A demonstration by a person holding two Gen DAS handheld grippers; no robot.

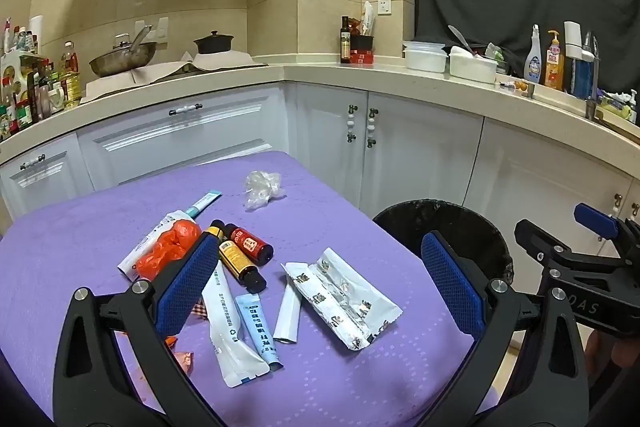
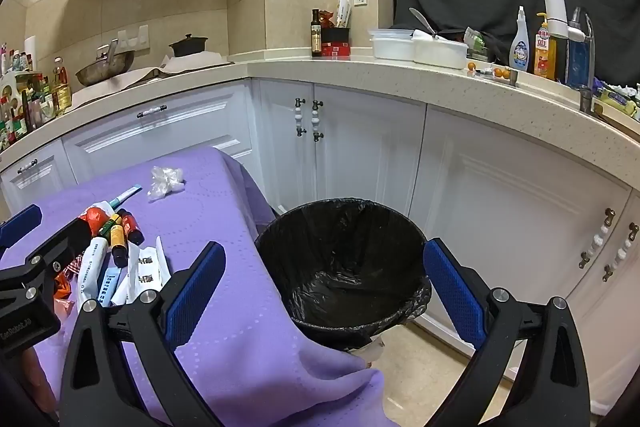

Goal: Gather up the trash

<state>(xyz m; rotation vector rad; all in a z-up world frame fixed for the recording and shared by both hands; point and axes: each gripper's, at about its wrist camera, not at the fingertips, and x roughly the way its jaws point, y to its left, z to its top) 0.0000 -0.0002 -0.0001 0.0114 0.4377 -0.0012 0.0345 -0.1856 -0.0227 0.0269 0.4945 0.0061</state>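
A: Item 1, surface (image 1: 340, 379)?
B: Covered in purple dotted cloth; its right edge drapes down in soft folds beside the bin (image 2: 344, 267). Bare cloth lies along the far edge and the right edge.

A: Trash, left to right?
B: Crumpled orange plastic bag (image 1: 170, 247) on a white pouch, at the left of the heap. Behind it a slim teal-tipped sachet (image 1: 204, 203). Then 2 small dark glass bottles, yellow-labelled bottle (image 1: 236, 259) and red-labelled bottle (image 1: 250, 243), lying side by side, touching. In front of them a long white sachet (image 1: 228, 339) and a flat blue sachet (image 1: 260, 331). Next a folded white strip (image 1: 288, 315), then a torn silver-lined foil wrapper (image 1: 344, 299), wrinkled. Set apart toward the far edge, a ball of clear crinkled plastic wrap (image 1: 262, 189).

A: Bin?
B: Round, lined with glossy black film, standing on the floor just beside the right edge of the surface; nothing to be made out inside.

A: Left gripper (image 1: 324, 287)?
B: Fingers spread wide, blue textured pads, hanging over the heap, gripping nothing.

A: Right gripper (image 2: 324, 291)?
B: Fingers likewise spread wide, empty, framing the bin's mouth from above the cloth edge.
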